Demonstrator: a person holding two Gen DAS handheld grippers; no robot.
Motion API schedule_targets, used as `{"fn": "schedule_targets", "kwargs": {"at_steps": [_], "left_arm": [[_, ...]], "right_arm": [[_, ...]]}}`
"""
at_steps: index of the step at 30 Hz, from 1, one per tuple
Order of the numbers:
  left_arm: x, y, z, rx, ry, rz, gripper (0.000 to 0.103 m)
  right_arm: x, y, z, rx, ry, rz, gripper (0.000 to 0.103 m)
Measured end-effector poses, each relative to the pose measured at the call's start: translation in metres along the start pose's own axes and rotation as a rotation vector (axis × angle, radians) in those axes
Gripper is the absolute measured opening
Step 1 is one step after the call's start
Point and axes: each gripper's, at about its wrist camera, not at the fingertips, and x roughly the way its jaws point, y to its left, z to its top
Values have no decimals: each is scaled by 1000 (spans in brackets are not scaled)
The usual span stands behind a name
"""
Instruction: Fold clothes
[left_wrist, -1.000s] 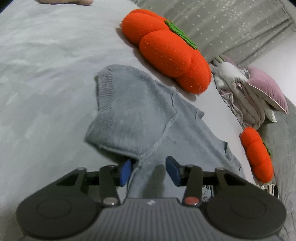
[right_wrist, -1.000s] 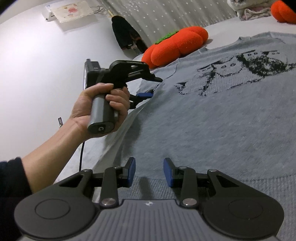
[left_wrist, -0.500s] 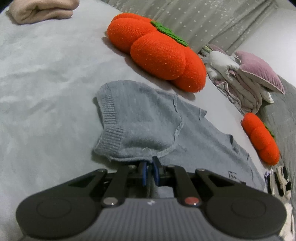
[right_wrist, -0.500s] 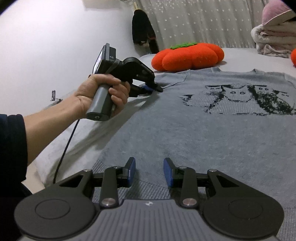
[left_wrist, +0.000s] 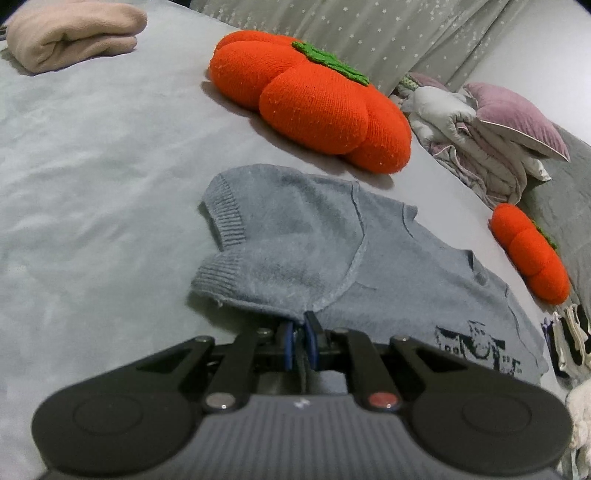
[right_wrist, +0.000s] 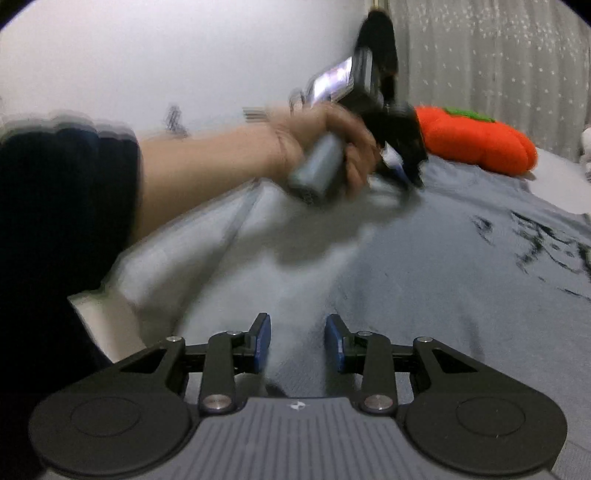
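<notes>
Sweater (left_wrist: 332, 258) flat on bed (left_wrist: 92, 166). Left claw (left_wrist: 300, 343) clamped on sleeve seam; right claw (right_wrist: 297, 341) apart, just narrowing, empty over hem edge. Best: pinch hem firmly, lift both corners evenly.

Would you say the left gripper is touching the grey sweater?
Touching: in the left wrist view, the left gripper is shut on a fold of the grey sweater at the sleeve seam.
</notes>
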Motion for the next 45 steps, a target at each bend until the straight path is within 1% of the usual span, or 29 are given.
{"fn": "schedule_targets", "kwargs": {"at_steps": [1, 2, 3, 6, 7, 9, 10, 13, 14, 17, 20, 24, 25, 27, 30, 32, 33, 35, 36, 37, 39, 40, 41, 43, 45], "left_arm": [[0, 1, 1, -6, -1, 1, 8], [-1, 2, 1, -11, -3, 4, 8], [-2, 3, 3, -18, -5, 10, 8], [-6, 6, 5, -37, -10, 16, 8], [-6, 6, 5, -34, -10, 15, 8], [-6, 6, 6, -28, -10, 15, 8], [-6, 6, 6, -25, -9, 15, 8], [-6, 7, 7, -24, -5, 11, 8], [-6, 7, 8, -25, -6, 8, 8], [-4, 5, 8, -11, -2, 19, 8], [1, 2, 5, 30, 7, 53, 8], [1, -7, 3, 96, 0, 90, 8], [1, -9, 2, 117, -3, 99, 8], [1, -10, 2, 123, -5, 101, 8], [1, -7, 3, 109, -5, 90, 8], [1, -9, 1, 132, -8, 92, 10], [1, -10, 0, 149, -10, 96, 11], [1, -12, -3, 180, -17, 103, 11], [1, -12, -4, 185, -20, 102, 11], [0, -10, -4, 182, -21, 98, 11], [-1, -7, -4, 174, -24, 86, 11], [-2, -6, -4, 169, -25, 79, 12], [-2, -5, -4, 164, -27, 73, 12], [-3, -2, -5, 155, -30, 59, 12], [-3, 0, -6, 150, -33, 50, 12]], "right_arm": [[3, 1, -2, -13, 11, -39, 20], [3, -2, -2, 5, 15, -54, 9], [3, -8, -1, 48, 20, -68, 3], [-3, -39, -1, 245, 20, -38, 3], [-5, -51, -4, 321, 16, -12, 3], [-9, -72, -9, 473, 5, 51, 4], [-11, -82, -12, 558, -10, 102, 5], [-20, -103, -22, 786, -121, 341, 5], [-22, -109, -25, 856, -160, 406, 5], [-19, -132, -43, 1081, -228, 539, 5], [-5, -144, -55, 1144, -148, 520, 5], [10, -135, -65, 1141, -36, 475, 5], [9, -133, -61, 1111, -35, 467, 6], [8, -129, -53, 1061, -34, 459, 6], [6, -126, -50, 1050, -38, 461, 6], [7, -123, -51, 1059, -30, 455, 7], [10, -120, -48, 1050, -20, 437, 7], [6, -106, -39, 976, -3, 362, 8], [4, -98, -32, 912, 5, 321, 8], [-2, -89, -25, 807, 6, 273, 8], [-12, -70, -11, 600, 9, 179, 13], [-16, -63, -6, 530, 10, 168, 21], [-20, -61, -5, 505, 6, 180, 30], [-26, -61, 0, 475, -9, 201, 35], [-32, -68, 5, 472, -32, 187, 35]]}}
